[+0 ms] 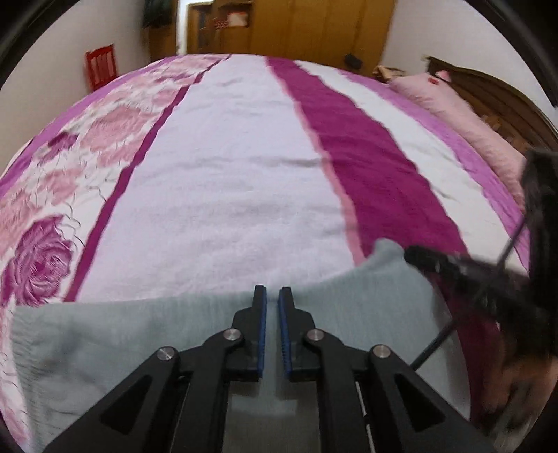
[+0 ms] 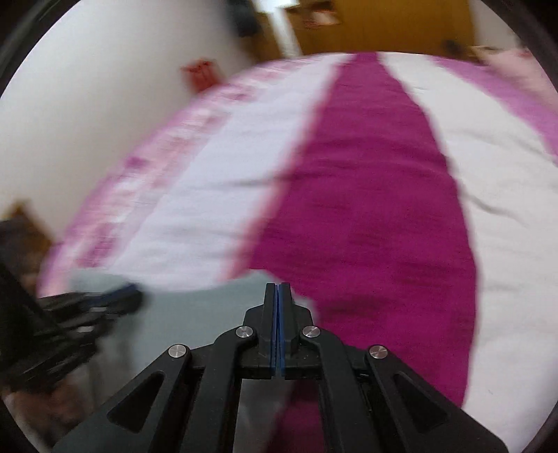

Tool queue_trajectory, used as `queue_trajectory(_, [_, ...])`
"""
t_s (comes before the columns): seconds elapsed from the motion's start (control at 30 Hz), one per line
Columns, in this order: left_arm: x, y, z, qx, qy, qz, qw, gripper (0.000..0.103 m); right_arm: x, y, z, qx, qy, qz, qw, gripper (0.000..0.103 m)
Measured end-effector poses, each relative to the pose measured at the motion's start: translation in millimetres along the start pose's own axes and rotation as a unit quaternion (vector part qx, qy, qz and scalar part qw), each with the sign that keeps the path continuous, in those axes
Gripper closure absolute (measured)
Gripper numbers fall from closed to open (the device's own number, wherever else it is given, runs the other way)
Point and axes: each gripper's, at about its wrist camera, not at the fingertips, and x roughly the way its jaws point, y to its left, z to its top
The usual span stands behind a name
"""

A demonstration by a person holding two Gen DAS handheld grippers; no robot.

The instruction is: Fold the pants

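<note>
The pants, at six o'clock in the left wrist view, are pale grey-green cloth, soft and matt. The bedspread under them is a nubbly, towel-like weave, matt throughout. At two o'clock the pillow is pink fabric against a dark carved wooden headboard. The left gripper is matt black plastic with shiny metal rivets and ribbed blue pads.

Home bedroom — bed (floral-striped cover), pink pillow, wooden wardrobe.

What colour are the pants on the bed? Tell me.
Pale grey-green pants, plain with no pattern; clearest in the left wrist view.
</note>
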Motion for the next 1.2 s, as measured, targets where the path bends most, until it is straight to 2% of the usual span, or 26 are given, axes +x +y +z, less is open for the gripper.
queue_trajectory(0.13, [0.6,-5.3,5.0,-0.001,-0.017,0.017,0.9997,0.096,-11.7,11.1,-3.1,0.004,-0.037,-0.040,0.999,0.103])
queue_trajectory(0.23, [-8.6,-8.3,1.7,0.000,-0.026,0.016,0.9996,0.096,-28.2,16.6,-7.1,0.029,-0.056,-0.038,0.997,0.103])
queue_trajectory(0.3, [-14.8,-11.0,-0.2,0.000,-0.035,0.013,0.9993,0.095,-34.5,22.7,-9.8,0.047,-0.055,-0.034,0.997,0.103])
queue_trajectory(0.4, [-10.9,-15.0,-4.5,0.005,-0.030,0.029,0.9991,0.094,-31.5,35.2,-12.9,0.043,-0.057,-0.057,0.996,0.103])
queue_trajectory(0.5, [-4.8,-15.5,-6.3,0.012,-0.027,0.030,0.9991,0.094,-20.8,30.3,-13.5,0.056,-0.051,-0.037,0.996,0.103])
queue_trajectory(0.67, [-7.7,-15.2,-1.0,0.020,-0.036,0.024,0.9989,0.094,-17.2,31.8,-7.3,0.032,-0.066,-0.023,0.997,0.103])
queue_trajectory(0.77, [5.1,-10.4,-0.8,0.009,-0.014,0.024,0.9996,0.093,-1.6,34.4,-4.8,0.011,-0.047,-0.033,0.998,0.103])
queue_trajectory(0.83, [5.3,-8.4,-1.5,0.002,-0.015,0.020,0.9997,0.093,11.6,25.4,-5.5,0.029,-0.032,-0.030,0.999,0.103])
queue_trajectory(0.9, [-1.8,-9.7,-1.2,0.010,-0.021,0.019,0.9996,0.089,9.8,20.2,-4.6,0.044,-0.034,-0.014,0.998,0.103])
queue_trajectory(0.97, [-13.0,-9.4,-3.2,0.023,-0.026,0.017,0.9992,0.076,1.6,20.8,-4.9,0.046,-0.039,-0.006,0.998,0.103])
queue_trajectory(1.0, [-19.5,-7.4,-4.8,0.026,-0.030,0.013,0.9991,0.073,-3.3,21.5,-5.5,0.046,-0.040,-0.001,0.998,0.103])
queue_trajectory(1.07, [-39.0,1.1,-10.9,0.034,-0.044,0.002,0.9984,0.058,-13.5,23.0,-7.2,0.040,-0.036,0.014,0.998,0.097])
queue_trajectory(1.13, [-57.4,14.1,-19.4,0.049,-0.062,0.007,0.9968,0.047,-29.9,21.3,-13.6,0.034,-0.036,0.039,0.998,0.091])
queue_trajectory(1.2, [-69.5,29.3,-27.5,0.060,-0.072,0.030,0.9951,0.044,-46.2,13.8,-23.1,0.033,-0.044,0.047,0.997,0.079])
